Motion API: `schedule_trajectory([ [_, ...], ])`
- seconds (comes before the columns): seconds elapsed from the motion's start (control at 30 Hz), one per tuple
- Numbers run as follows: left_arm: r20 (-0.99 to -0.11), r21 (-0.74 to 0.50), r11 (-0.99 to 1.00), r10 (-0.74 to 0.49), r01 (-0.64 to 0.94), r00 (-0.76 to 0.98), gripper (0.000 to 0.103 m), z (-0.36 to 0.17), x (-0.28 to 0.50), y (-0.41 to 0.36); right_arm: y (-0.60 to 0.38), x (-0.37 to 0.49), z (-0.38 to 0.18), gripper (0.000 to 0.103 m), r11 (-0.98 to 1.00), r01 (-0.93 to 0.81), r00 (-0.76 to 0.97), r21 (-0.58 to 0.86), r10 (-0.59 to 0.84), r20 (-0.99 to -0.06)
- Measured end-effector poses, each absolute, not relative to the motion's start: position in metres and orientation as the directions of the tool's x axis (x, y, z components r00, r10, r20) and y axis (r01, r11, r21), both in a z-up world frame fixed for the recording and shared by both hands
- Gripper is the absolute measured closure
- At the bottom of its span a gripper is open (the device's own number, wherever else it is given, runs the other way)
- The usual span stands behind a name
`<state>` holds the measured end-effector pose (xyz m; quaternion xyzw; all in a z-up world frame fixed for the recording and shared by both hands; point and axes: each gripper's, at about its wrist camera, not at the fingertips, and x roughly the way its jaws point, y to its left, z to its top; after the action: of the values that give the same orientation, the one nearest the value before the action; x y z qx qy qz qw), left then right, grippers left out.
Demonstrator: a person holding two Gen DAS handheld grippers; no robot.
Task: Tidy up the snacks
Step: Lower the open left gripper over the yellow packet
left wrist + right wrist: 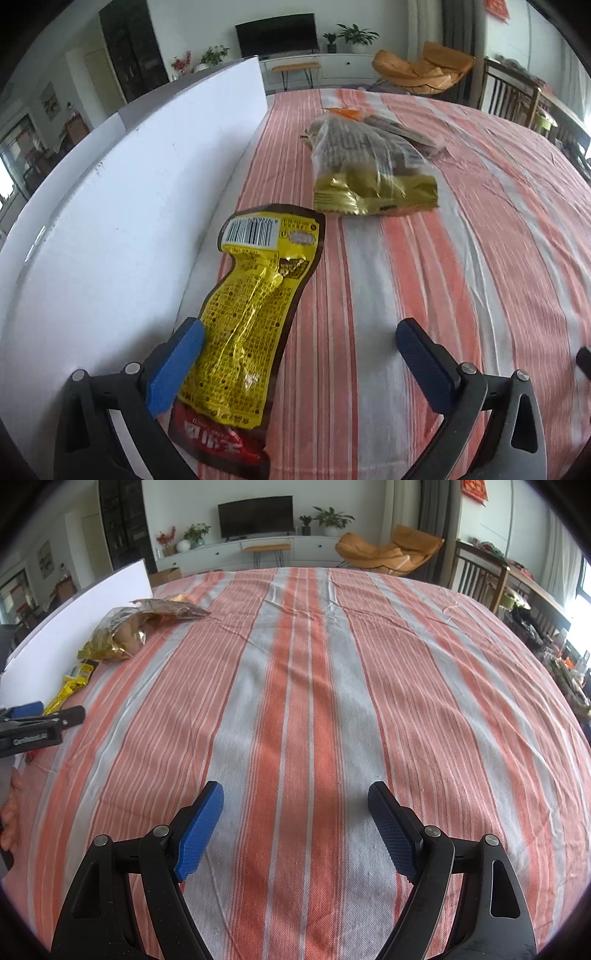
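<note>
A long yellow snack packet [251,306] with a barcode and a red-brown end lies flat on the striped cloth, beside the white board. My left gripper [299,325] is open over it; the packet rests against the left blue pad [177,362] and the right pad stands well clear. Farther back lies a clear bag with a gold bottom [365,166], with a brown packet [399,129] behind it. My right gripper [295,790] is open above bare cloth, nothing between its fingers. The right wrist view shows the left gripper [51,710], the yellow packet [70,686] and the clear bag [118,635] at far left.
A tall white board [129,221] stands along the left side of the table. The red-and-grey striped tablecloth [332,701] covers the whole top. Wooden chairs [480,576] stand past the right edge, and an orange lounge chair [388,550] sits beyond the far edge.
</note>
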<state>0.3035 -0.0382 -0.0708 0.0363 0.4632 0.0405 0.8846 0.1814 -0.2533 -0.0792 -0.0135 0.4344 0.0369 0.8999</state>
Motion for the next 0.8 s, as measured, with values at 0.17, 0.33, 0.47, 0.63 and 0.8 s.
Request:
schedule_trajectory([
  [0.17,-0.817,0.092,0.994,0.11,-0.061,0.565,0.0,-0.072,0.32,-0.037,-0.254,0.181,-0.078,0.019,0.997,-0.076,0.621,0.016,0.06,-0.782],
  [0.33,-0.843,0.058,0.996,0.084,-0.066,0.531,0.0,-0.073,0.338,-0.035,-0.254,0.181,-0.079,0.019,0.997,-0.076,0.62,0.011,0.056,-0.782],
  [0.47,-0.842,0.032,0.999,0.046,-0.037,0.538,0.0,-0.072,0.331,-0.035,-0.254,0.181,-0.079,0.019,0.997,-0.076,0.62,0.012,0.056,-0.783],
  [0.63,-0.833,0.011,1.0,0.01,-0.003,0.553,0.0,-0.072,0.316,-0.033,-0.254,0.182,-0.079,0.019,0.997,-0.076,0.62,0.011,0.056,-0.783],
  [0.8,-0.835,-0.011,1.0,-0.024,0.026,0.55,0.0,-0.071,0.312,-0.031,-0.254,0.182,-0.079,0.019,0.997,-0.076,0.62,0.011,0.056,-0.782],
])
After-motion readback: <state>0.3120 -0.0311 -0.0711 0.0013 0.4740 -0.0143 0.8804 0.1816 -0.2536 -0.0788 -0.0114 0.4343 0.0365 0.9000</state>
